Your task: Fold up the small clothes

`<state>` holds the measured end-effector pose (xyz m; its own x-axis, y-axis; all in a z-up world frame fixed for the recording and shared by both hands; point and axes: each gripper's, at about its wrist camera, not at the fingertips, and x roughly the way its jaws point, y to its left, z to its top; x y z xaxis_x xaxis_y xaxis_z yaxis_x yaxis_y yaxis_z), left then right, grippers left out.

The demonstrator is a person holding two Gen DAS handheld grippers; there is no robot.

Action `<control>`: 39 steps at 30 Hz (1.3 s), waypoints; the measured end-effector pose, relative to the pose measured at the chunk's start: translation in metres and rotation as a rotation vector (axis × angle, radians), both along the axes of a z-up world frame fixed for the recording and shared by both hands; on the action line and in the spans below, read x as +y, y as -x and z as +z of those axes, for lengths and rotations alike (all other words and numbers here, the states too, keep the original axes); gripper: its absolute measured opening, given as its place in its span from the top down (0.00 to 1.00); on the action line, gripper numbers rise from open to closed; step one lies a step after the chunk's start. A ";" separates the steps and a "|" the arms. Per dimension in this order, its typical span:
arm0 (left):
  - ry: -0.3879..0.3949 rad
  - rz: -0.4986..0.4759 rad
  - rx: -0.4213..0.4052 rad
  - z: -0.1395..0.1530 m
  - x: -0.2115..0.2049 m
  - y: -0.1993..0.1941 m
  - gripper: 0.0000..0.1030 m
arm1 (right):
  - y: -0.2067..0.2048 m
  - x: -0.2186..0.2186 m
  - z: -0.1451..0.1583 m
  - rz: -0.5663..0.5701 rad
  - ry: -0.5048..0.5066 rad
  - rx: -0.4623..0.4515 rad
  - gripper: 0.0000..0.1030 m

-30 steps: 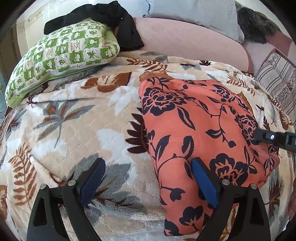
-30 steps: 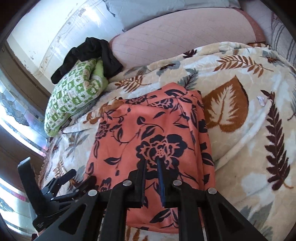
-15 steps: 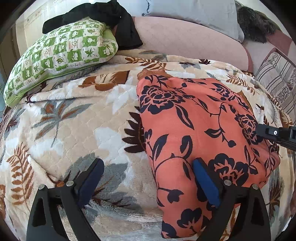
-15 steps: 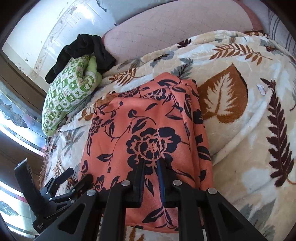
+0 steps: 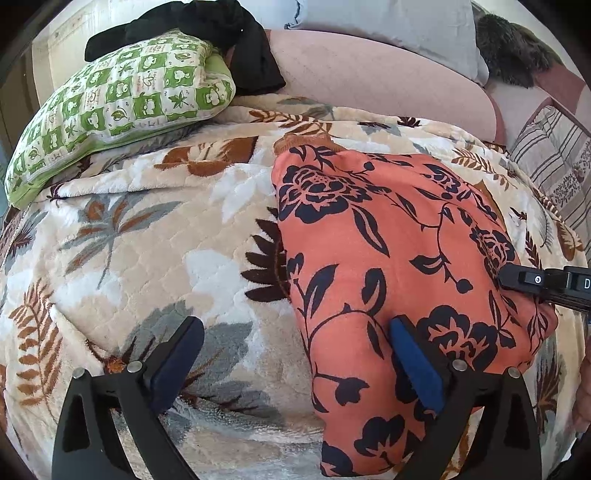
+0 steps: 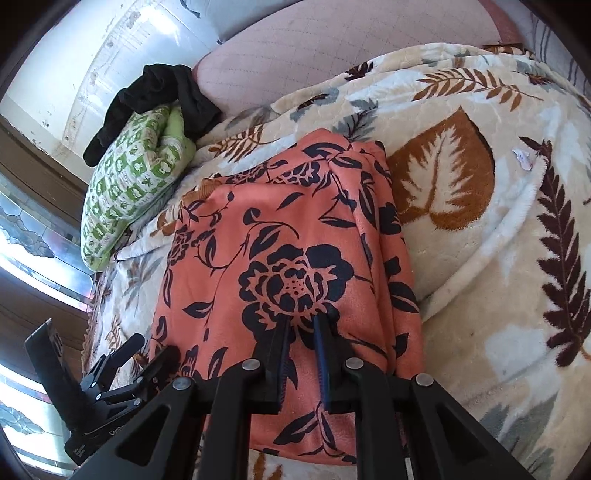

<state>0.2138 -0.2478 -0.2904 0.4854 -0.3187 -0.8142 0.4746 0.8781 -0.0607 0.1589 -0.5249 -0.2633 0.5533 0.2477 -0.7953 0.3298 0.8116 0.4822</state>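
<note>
Left tool [image 5: 295,354] is standing wide apart over the bed, its jaws having just been opening a little further; one blue pad [image 5: 177,365] is hovering over the leaf-print blanket [image 5: 140,258] and the other is sitting against the near left part of the orange floral garment [image 5: 388,251], with nothing pinched between them. Right tool [image 6: 301,332] is standing narrow, its two fingers nearly together over the near middle of the same garment, right at the big dark flower; whether any cloth is caught in the slim gap I cannot tell from here.

The garment is lying folded into a rough rectangle on the blanket, near the front edge of the bed, with its long side running away toward the headboard. Its right edge is showing stacked layers of cloth in the right wrist view.

Far off to the left, a green and white checked pillow [image 5: 118,107] is resting on the blanket, and a black piece of clothing [image 5: 207,29] is draped over its far end. Behind them a pink quilted cushion [image 5: 369,85] is running across the far side, with a grey pillow [image 5: 388,22] leaning above it. A striped cushion [image 5: 557,155] is sitting at the far right.
</note>
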 end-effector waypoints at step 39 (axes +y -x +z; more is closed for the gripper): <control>0.106 -0.114 0.133 0.000 0.005 -0.022 0.13 | 0.010 -0.007 0.000 0.051 -0.025 0.018 0.63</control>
<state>0.2358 -0.2426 -0.2907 0.3316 -0.4530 -0.8275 0.5526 0.8042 -0.2188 0.1487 -0.5323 -0.2633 0.5250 0.2955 -0.7982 0.2967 0.8154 0.4971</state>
